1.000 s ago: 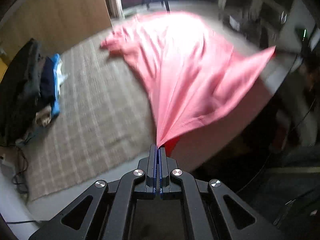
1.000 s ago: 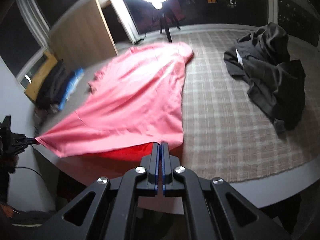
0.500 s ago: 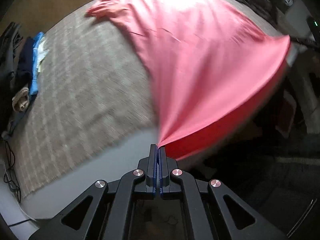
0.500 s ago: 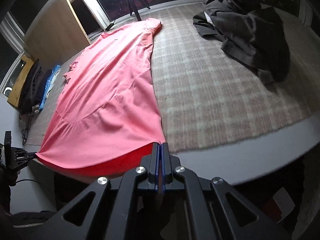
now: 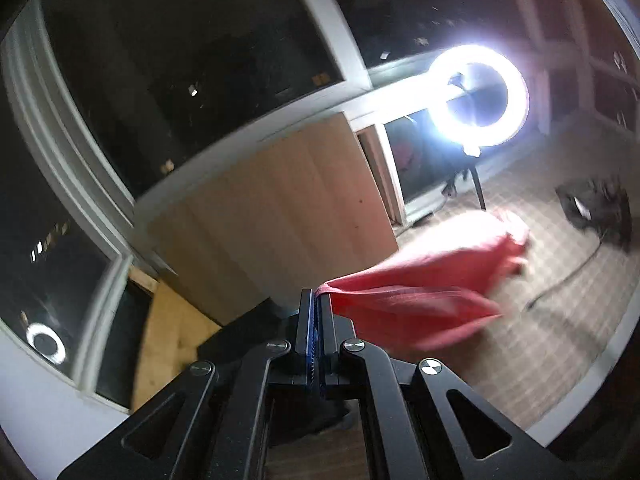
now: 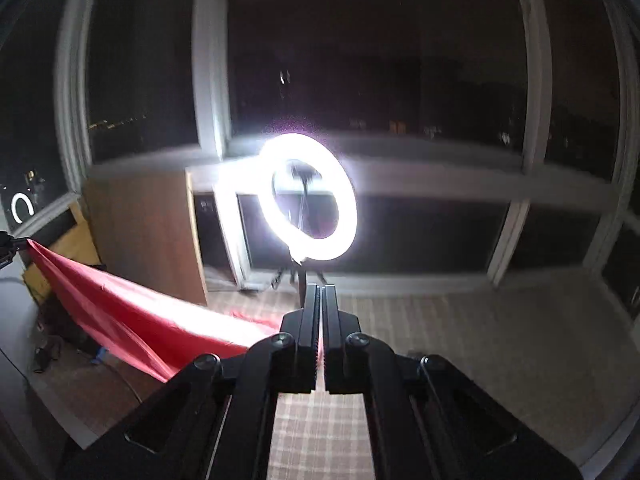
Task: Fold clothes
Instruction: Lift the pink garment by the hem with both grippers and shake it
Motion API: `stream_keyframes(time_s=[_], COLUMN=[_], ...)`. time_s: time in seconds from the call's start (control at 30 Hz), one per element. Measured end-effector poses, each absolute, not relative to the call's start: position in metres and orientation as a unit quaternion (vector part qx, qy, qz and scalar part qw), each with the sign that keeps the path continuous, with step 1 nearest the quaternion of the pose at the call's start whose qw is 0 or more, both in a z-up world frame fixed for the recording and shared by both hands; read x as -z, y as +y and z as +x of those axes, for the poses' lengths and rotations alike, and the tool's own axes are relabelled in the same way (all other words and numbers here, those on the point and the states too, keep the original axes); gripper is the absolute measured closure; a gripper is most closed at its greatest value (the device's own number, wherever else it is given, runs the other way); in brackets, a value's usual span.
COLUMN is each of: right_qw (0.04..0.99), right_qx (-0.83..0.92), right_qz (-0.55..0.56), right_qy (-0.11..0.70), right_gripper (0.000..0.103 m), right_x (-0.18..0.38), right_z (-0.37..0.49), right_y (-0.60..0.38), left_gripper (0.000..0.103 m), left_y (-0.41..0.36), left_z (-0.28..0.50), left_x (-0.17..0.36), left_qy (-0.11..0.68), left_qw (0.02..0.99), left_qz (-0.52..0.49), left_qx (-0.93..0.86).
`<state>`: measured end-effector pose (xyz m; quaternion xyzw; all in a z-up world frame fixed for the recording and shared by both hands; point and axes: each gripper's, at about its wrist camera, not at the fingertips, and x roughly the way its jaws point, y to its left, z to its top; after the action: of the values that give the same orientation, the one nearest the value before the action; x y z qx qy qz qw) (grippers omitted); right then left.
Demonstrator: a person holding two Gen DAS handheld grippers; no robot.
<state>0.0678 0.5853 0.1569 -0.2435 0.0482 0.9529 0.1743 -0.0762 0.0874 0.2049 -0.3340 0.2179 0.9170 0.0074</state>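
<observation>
The pink garment [image 5: 420,284] hangs in the air, stretched between my two grippers. In the left wrist view the left gripper [image 5: 318,300] is shut on one corner, and the cloth runs off to the right toward the checked table cover [image 5: 560,280]. From the right wrist, the pink garment [image 6: 132,312] sags in a long band from the left gripper [image 6: 6,248] at the far left edge down to the right gripper [image 6: 320,292]. That gripper is shut, with a strip of pink showing between its fingers. The garment's far end is blurred.
A bright ring light [image 6: 306,196] on a stand faces me from the far side of the table, also seen as the ring light [image 5: 478,94]. A dark heap of clothes [image 5: 596,208] lies at the right. A wooden cabinet [image 5: 272,216] and dark windows stand behind.
Both grippers have swung upward, lifting the garment's near edge off the table. The views now face the windows and ring light instead of looking down on the spread cloth.
</observation>
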Motion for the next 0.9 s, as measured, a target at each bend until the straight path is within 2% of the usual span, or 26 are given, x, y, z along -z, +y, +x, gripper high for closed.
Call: stream_keyframes(time_s=[0.1, 0.27, 0.33, 0.37, 0.47, 0.8, 0.9], right_qw=[0.137, 0.039, -0.002, -0.014, -0.022, -0.102, -0.113], right_qx=[-0.944, -0.919, -0.905, -0.898, -0.875, -0.829, -0.832], right_qz=[-0.295, -0.384, -0.412, -0.424, -0.459, -0.516, -0.513], right_qy=[0.057, 0.077, 0.106, 0.118, 0.153, 0.191, 0.177], right_gripper=[0.101, 0.101, 0.100, 0.096, 0.094, 0.094, 0.094], right_x=[-0.128, -0.001, 0.054, 0.076, 0.137, 0.218, 0.216], right_z=[0.072, 0.044, 0.023, 0.012, -0.024, -0.207, -0.280], right_y=[0.565, 0.491, 0.462, 0.452, 0.432, 0.397, 0.396], left_gripper=[0.102, 0.102, 0.102, 0.103, 0.102, 0.102, 0.102], left_y=[0.078, 0.069, 0.069, 0.070, 0.074, 0.049, 0.026], left_z=[-0.073, -0.078, -0.081, -0.082, -0.093, -0.151, -0.168], left_x=[-0.163, -0.098, -0.091, -0.091, -0.102, -0.137, -0.130], left_qy=[0.234, 0.218, 0.200, 0.194, 0.196, 0.172, 0.156], left_qw=[0.017, 0.024, 0.040, 0.045, 0.058, 0.029, -0.005], left_qz=[-0.362, -0.418, -0.427, -0.426, -0.416, -0.395, -0.401], left_qx=[-0.902, -0.881, -0.881, -0.883, -0.886, -0.902, -0.903])
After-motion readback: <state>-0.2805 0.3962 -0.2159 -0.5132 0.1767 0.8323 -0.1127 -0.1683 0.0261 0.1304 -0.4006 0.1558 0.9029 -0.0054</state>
